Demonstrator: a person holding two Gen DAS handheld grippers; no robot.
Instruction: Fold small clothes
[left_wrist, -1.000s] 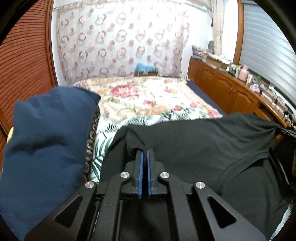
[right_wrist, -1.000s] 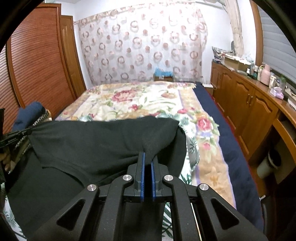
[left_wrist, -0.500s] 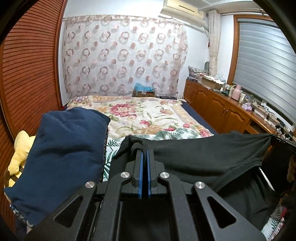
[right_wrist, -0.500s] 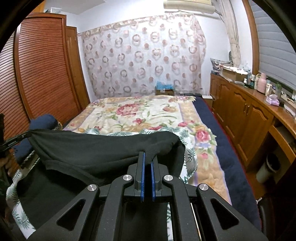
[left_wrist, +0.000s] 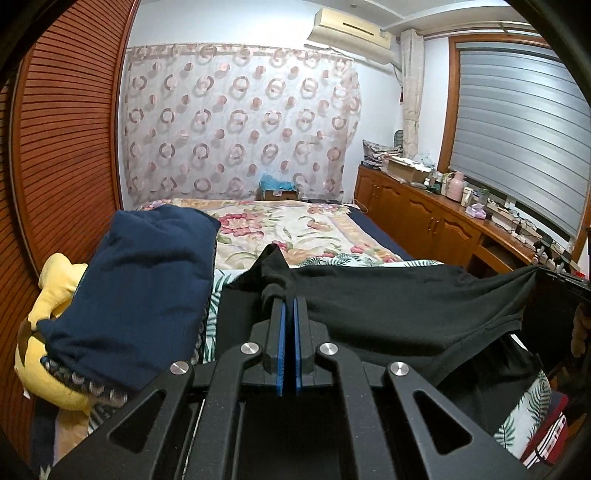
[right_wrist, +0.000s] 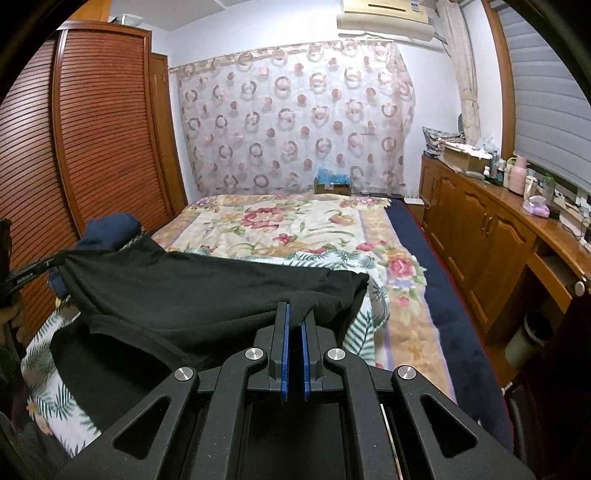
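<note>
A black garment (left_wrist: 388, 302) hangs stretched between my two grippers over the near end of the bed. My left gripper (left_wrist: 288, 304) is shut on its left top corner, the cloth bunched over the blue pads. My right gripper (right_wrist: 294, 314) is shut on the other top corner of the same black garment (right_wrist: 192, 291). In the right wrist view the left gripper (right_wrist: 48, 264) shows at the far left edge, pinching the cloth. In the left wrist view the right gripper sits at the far right edge, its tips hidden by fabric. The lower part of the garment droops onto the bed.
The bed's floral cover (left_wrist: 295, 229) stretches ahead to a patterned curtain (left_wrist: 240, 129). A navy pillow (left_wrist: 140, 280) and a yellow plush toy (left_wrist: 55, 280) lie at the left by the slatted wardrobe (right_wrist: 55, 147). Wooden cabinets (right_wrist: 491, 243) with clutter line the right wall.
Both grippers have pulled back toward the near end of the bed, the left one also rising, carrying the black garment; more of the floral cover and room shows beyond it. Both stayed shut.
</note>
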